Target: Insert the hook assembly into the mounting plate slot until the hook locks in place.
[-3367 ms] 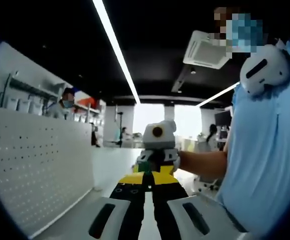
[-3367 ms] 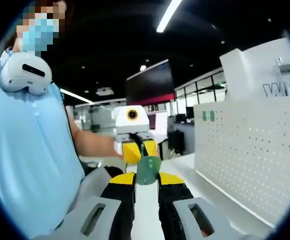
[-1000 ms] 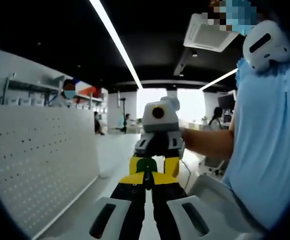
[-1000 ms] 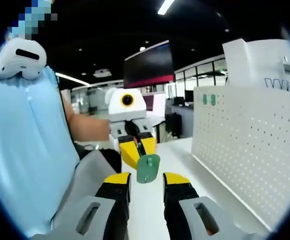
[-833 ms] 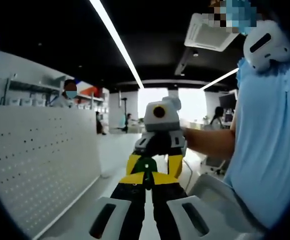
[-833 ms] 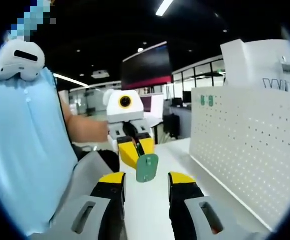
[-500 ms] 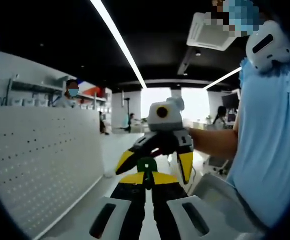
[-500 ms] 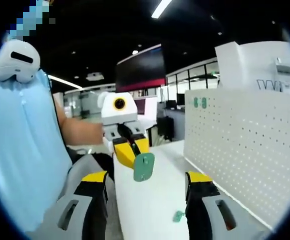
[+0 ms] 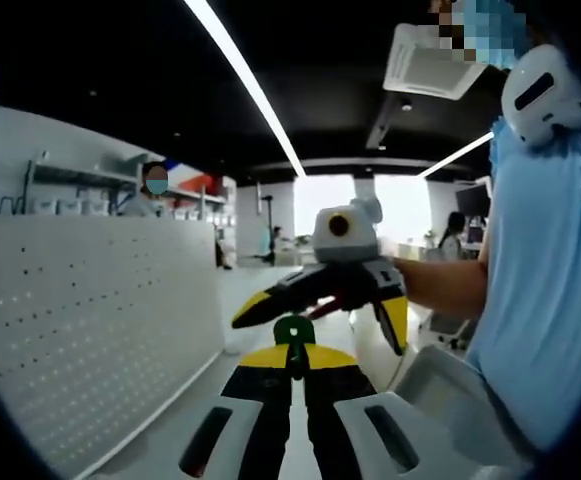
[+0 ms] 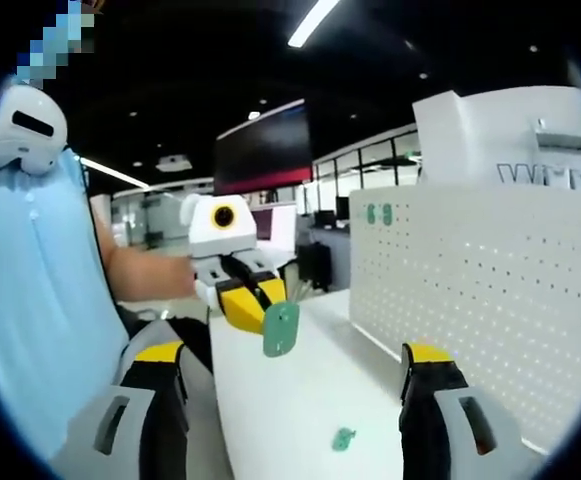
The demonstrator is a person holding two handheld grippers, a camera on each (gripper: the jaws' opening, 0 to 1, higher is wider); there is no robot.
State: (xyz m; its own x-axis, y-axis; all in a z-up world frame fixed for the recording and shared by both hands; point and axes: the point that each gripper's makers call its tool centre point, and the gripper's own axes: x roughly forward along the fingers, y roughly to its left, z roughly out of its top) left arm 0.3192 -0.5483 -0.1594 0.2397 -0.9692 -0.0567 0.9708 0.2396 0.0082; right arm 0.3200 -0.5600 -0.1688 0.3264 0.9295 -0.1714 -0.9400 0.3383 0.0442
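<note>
Your left gripper (image 9: 292, 372) points level toward your right one, its jaws drawn narrow on the green plate (image 9: 292, 331), which pokes up between the black-and-yellow tips. In the right gripper view, that same left gripper (image 10: 266, 318) comes in from the left with your forearm (image 10: 145, 275) behind it, holding the flat, rounded green plate (image 10: 280, 329) tilted in the air above the white surface (image 10: 290, 400).

Your right gripper (image 10: 292, 385) has its jaws spread wide, one at each side of its own view. In the left gripper view, the right gripper (image 9: 320, 305) faces you with its yellow-tipped jaws splayed well apart around nothing, just behind the plate.

A small green piece (image 10: 343, 438), perhaps the hook part, lies loose on the smooth surface below the plate; it is too small to make out its shape. A white perforated pegboard (image 10: 470, 300) stands upright along the surface's edge.

Compared with 3.4 seconds ago, your right jaws have let go: they were closed on the plate alongside the left ones, and have opened steadily since. The small green piece showed on the surface only from half a second ago.
</note>
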